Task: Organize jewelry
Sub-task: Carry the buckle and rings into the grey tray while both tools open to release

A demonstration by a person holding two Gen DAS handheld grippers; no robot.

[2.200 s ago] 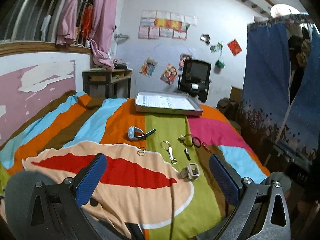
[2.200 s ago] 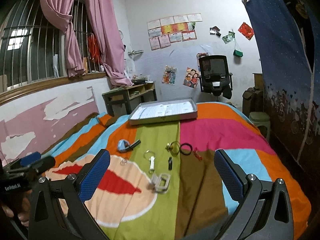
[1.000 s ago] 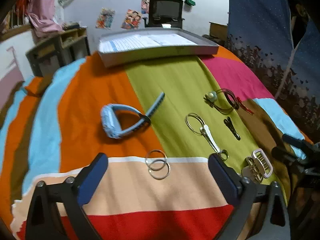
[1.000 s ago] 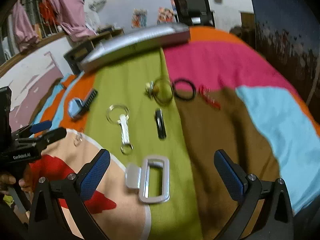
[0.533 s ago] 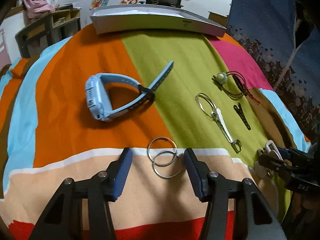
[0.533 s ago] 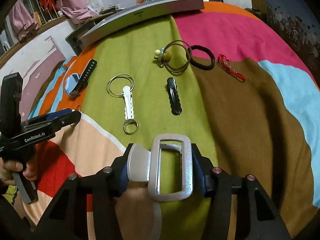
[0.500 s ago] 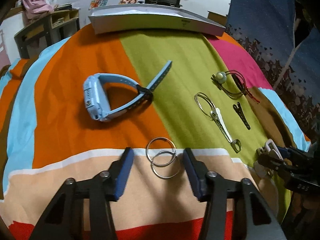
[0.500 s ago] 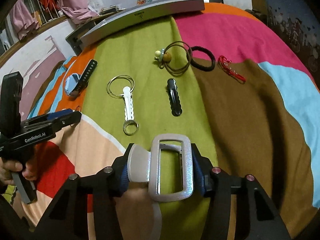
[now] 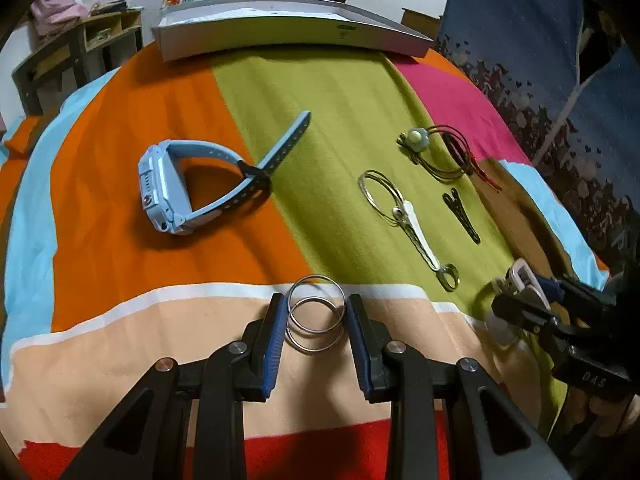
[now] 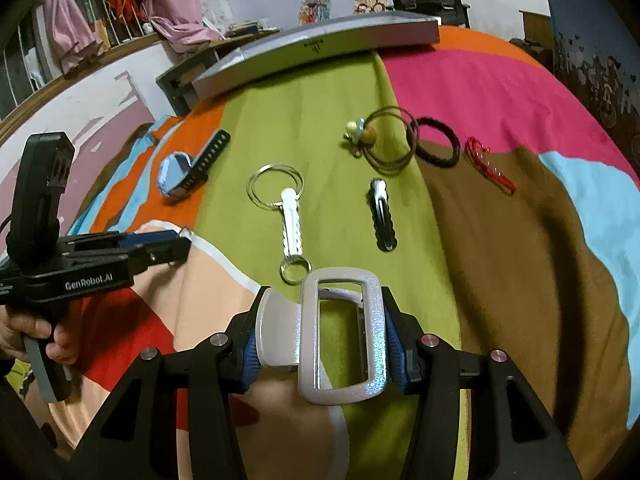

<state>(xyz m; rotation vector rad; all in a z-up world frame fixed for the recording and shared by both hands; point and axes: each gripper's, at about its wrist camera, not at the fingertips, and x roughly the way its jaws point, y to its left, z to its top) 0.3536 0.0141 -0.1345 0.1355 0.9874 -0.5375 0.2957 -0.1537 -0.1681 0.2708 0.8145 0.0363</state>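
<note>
left tool (image 9: 316, 322) closed in from wide open onto metal rings (image 9: 315, 316), right tool (image 10: 322, 334) likewise around silver clip (image 10: 340, 336)

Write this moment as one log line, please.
left gripper: shut on two linked silver rings | right gripper: shut on silver rectangular hair claw | striped bedspread: rest untouched

"GenRobot.AI" in white on the black left gripper (image 10: 166, 250) body; other markings too small to read.

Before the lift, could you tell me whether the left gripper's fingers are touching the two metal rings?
Touching. The left wrist view shows both blue pads pressed against the sides of the overlapping rings.
</note>
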